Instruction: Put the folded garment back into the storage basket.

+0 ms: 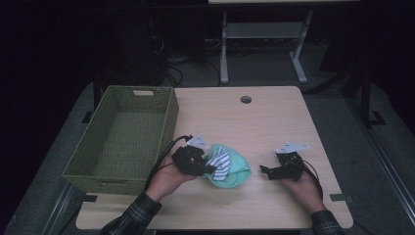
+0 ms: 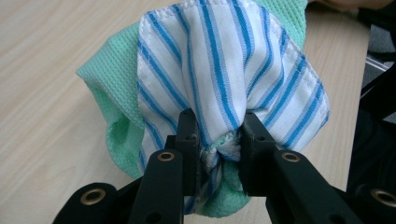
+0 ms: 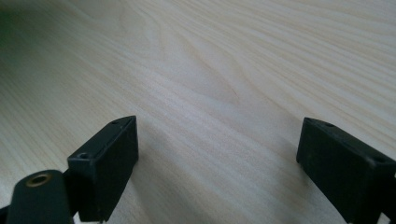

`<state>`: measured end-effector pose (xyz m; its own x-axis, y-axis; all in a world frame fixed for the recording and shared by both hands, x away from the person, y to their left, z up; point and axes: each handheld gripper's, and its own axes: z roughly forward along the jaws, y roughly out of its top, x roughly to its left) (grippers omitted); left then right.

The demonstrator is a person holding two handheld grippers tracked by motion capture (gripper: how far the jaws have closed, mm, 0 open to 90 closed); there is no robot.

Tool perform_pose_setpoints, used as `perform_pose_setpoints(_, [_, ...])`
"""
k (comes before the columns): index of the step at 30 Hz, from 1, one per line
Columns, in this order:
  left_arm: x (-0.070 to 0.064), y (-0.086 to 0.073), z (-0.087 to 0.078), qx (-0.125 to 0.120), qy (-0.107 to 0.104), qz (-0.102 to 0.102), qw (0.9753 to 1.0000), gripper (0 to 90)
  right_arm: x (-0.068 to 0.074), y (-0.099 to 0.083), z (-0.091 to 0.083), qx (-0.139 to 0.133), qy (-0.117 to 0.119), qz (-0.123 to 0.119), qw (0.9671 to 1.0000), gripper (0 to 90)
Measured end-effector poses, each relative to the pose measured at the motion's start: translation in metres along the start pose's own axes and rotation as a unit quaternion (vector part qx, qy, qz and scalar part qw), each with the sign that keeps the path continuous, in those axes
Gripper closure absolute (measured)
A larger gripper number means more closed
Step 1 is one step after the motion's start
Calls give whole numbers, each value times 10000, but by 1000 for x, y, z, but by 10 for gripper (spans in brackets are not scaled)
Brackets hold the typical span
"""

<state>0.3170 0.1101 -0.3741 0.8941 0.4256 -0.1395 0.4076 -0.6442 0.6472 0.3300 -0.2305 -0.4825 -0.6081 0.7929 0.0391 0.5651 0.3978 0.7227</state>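
Observation:
A bunched cloth, blue-and-white striped [image 1: 221, 160] over mint green [image 1: 236, 171], lies near the table's front middle. My left gripper [image 1: 211, 169] is shut on it from the left. In the left gripper view the jaws pinch a fold of the striped cloth [image 2: 224, 79], with the green cloth [image 2: 112, 88] wrapped behind it and my left gripper [image 2: 219, 140] clamped at the gathered part. My right gripper [image 1: 263, 171] rests low to the cloth's right, apart from it. Its jaws stand wide open over bare wood, right gripper [image 3: 217, 154] holding nothing.
A green woven basket [image 1: 166, 127] with nothing in it stands at the table's left side, close to my left hand. The wooden table [image 1: 254, 122] has a round cable hole [image 1: 245, 99] near its far edge. Desk legs and cables lie on the floor beyond.

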Motion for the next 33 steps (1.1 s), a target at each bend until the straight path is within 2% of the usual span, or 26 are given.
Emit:
perform_pose_setpoints(14, [19,17,-52,-308,156,-57,9994,719,0,0,0,-1,1,1,10000,122])
perform_pose_setpoints(17, [23,19,-64,-401,197,-147,9989,719,0,0,0,1,1,6,10000,122])
perform_pose_setpoints(18, [25,20,-69,-381,234,-93,9990,719,0,0,0,-1,2,6,10000,122])
perform_pose_setpoints(23, [33,21,-88,-392,427,-85,9983,720,0,0,0,-3,2,1,10000,122])
perform_pose_setpoints(29, [45,16,-110,-443,759,-279,9957,721,0,0,0,-3,2,2,10000,122])
perform_pose_setpoints(33, [53,10,-125,-489,907,-392,9939,721,0,0,0,-3,3,4,10000,121])
